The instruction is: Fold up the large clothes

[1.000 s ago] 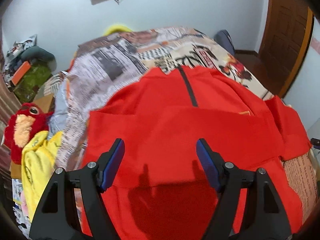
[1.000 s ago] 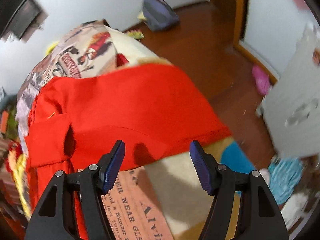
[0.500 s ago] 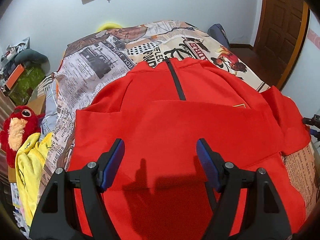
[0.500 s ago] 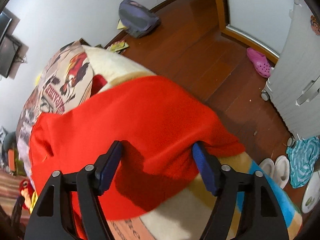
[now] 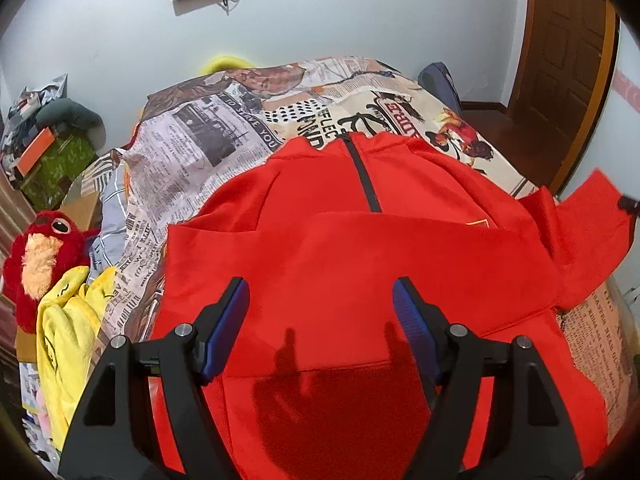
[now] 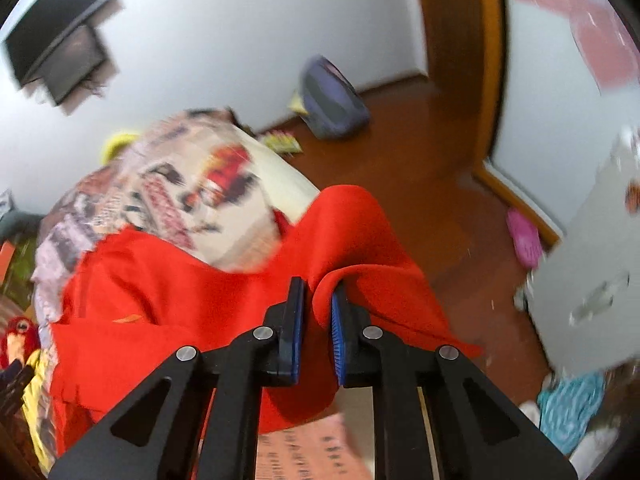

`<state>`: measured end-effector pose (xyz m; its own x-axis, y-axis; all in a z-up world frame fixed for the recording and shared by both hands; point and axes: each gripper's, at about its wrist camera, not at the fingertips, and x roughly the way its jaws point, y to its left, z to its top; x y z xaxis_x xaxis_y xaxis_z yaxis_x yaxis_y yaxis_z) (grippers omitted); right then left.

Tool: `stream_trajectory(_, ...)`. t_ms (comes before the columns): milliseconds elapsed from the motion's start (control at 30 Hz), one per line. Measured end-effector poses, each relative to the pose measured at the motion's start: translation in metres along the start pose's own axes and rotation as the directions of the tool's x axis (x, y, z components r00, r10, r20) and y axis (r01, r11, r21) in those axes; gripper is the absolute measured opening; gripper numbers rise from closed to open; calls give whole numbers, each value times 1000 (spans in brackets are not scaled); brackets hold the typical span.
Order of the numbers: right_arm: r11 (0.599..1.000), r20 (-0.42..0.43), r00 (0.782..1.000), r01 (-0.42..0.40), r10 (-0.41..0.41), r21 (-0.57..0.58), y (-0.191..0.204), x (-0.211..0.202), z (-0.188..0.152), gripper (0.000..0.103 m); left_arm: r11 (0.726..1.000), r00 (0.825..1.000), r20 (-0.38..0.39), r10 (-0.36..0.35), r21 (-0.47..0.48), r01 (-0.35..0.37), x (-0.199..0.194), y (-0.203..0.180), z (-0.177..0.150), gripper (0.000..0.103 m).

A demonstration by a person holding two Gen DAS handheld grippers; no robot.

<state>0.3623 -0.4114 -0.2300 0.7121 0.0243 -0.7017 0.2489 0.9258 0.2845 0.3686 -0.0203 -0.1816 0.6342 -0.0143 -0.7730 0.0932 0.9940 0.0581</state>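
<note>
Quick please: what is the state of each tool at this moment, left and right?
Left tool: open, holding nothing, above the red jacket.
Right tool: has just been closing, now shut on a fold of the jacket's sleeve.

Newsprint-pattern bedspread [image 5: 192, 160]: "TO SERVE YOU" readable above a printed photo toward its far left side. Large black letters "AND" and "ELEC" near the far edge, partly cut off by the red jacket [image 5: 360, 264]. Other print too small or blurred.
</note>
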Motion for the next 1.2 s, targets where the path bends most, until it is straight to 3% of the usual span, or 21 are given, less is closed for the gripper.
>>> stream_trajectory(200,981,75,989,-113,126,-157,79,-37,16,11,1000,1000,27,6,-22,-5,-11,16,-2,74)
stream_trajectory(333,950,76,972,-199,223,-241,133,-48,17,11,999,1000,28,-1,-48,2,-15,30,-6,74)
stream_trajectory(533,882,-51,938,-339,342,-327,212,-28,-5,8,998,1000,24,1,-63,0,-16,54,-16,74)
stream_trajectory(767,809,-213,920,-390,328,-440,289,12,-59,8,995,1000,-13,14,-100,-15,-6,83,-35,74)
stream_trajectory(967,777,-249,938,-342,243,-528,296,24,-91,8,998,999,-37,22,-50,-24,0,83,-41,74)
stream_trajectory(1100,798,-207,959,-278,195,-534,268,16,-85,9,1000,1000,-24,14,2,-14,-2,66,-32,74)
stream_trajectory(1200,831,-176,974,-216,144,-512,238,10,-73,20,999,1000,0,-13,47,13,-7,41,-19,74)
